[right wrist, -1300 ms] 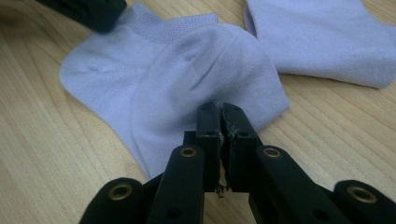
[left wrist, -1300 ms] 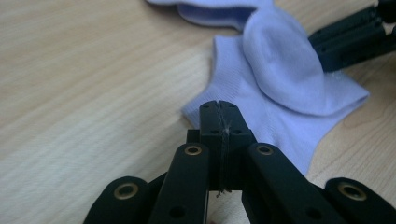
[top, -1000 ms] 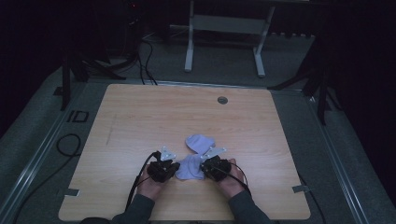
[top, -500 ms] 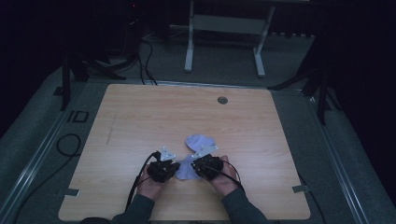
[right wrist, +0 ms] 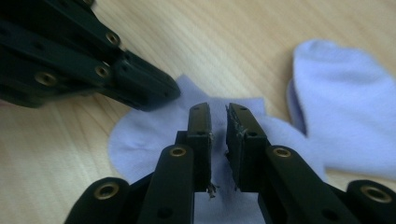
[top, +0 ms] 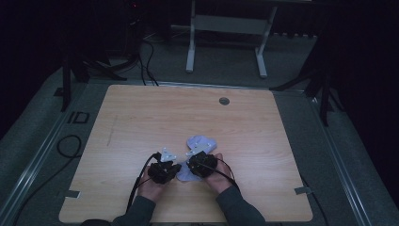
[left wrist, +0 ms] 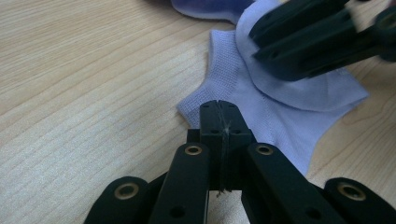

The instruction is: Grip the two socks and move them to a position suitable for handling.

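Observation:
A pale lavender sock [left wrist: 289,107] lies flat on the wooden table [top: 141,122] between my two grippers. My left gripper [left wrist: 219,109] is shut, and its tips sit at the edge of the sock's ribbed cuff. I cannot tell if fabric is pinched between the pads. My right gripper [right wrist: 218,112] hovers over the same sock [right wrist: 154,140]. Its jaws have just been opening to a narrow gap and hold nothing. From above, the left gripper [top: 164,169] and right gripper [top: 202,162] sit close together near the front edge. A second lavender sock [right wrist: 345,121] lies just beyond.
A round grommet hole [top: 224,100] sits at the table's far right. Bits of tape [top: 301,190] mark the front corners. Cables [top: 66,146] trail on the grey floor at the left, and a white frame's legs [top: 190,56] stand behind the table.
My right gripper has moved left, closer to the left gripper and over the near sock. The left hand has stayed put.

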Tool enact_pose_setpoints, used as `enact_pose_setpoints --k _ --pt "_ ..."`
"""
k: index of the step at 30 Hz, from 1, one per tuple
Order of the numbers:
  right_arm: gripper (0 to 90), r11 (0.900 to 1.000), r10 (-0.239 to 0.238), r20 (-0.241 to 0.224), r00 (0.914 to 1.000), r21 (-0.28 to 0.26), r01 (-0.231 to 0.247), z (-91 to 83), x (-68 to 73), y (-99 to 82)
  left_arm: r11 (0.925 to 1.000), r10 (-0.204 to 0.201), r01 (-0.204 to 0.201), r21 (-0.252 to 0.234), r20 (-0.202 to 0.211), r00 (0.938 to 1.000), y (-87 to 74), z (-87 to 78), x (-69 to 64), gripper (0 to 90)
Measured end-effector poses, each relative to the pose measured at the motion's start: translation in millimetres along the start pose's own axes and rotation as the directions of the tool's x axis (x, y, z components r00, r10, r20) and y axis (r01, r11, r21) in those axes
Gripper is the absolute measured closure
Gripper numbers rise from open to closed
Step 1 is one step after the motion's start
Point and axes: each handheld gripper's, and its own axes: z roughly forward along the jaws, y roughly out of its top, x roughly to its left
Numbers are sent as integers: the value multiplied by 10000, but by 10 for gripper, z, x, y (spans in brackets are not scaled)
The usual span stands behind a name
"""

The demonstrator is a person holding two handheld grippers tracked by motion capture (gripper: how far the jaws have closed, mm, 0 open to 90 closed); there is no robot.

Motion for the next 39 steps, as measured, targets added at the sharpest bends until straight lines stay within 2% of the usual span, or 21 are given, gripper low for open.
enact_pose_setpoints --k 3,4,9,15,20,25,30,34,39 --pt "760 9998 63 -134 9999 188 -61 65 -12 -32 10000 -6 6 2 10 10000 0 0 1 899" --pt "735 9993 177 -315 9993 347 -166 108 -17 -68 10000 -2 2 1 11 10000 0 0 1 899" --pt "713 9993 158 -460 9988 338 -143 105 -26 -77 10000 -6 6 -7 5 10000 -1 0 0 899" --pt "851 9992 70 -7 10000 397 -69 110 -24 -66 10000 2 -2 -8 15 10000 -1 0 2 899" --pt "873 9997 87 100 9999 227 -89 86 -18 -80 10000 -30 30 -10 33 10000 -2 0 3 899" --pt "874 9996 244 93 9997 -162 -242 -43 -14 -119 10000 -4 4 -13 12 10000 -1 0 1 899" --pt "873 9945 645 -217 9977 -811 -660 -218 -82 -210 9999 -88 89 -47 41 10000 -4 2 4 899" --pt "873 9882 1076 -138 9941 -1085 -1085 -336 -136 -324 10000 -84 84 -40 45 10000 -4 1 6 899" --pt "873 9834 1309 59 9914 -1276 -1290 -457 -208 -470 10000 -90 90 -26 70 9999 -6 -1 12 899"
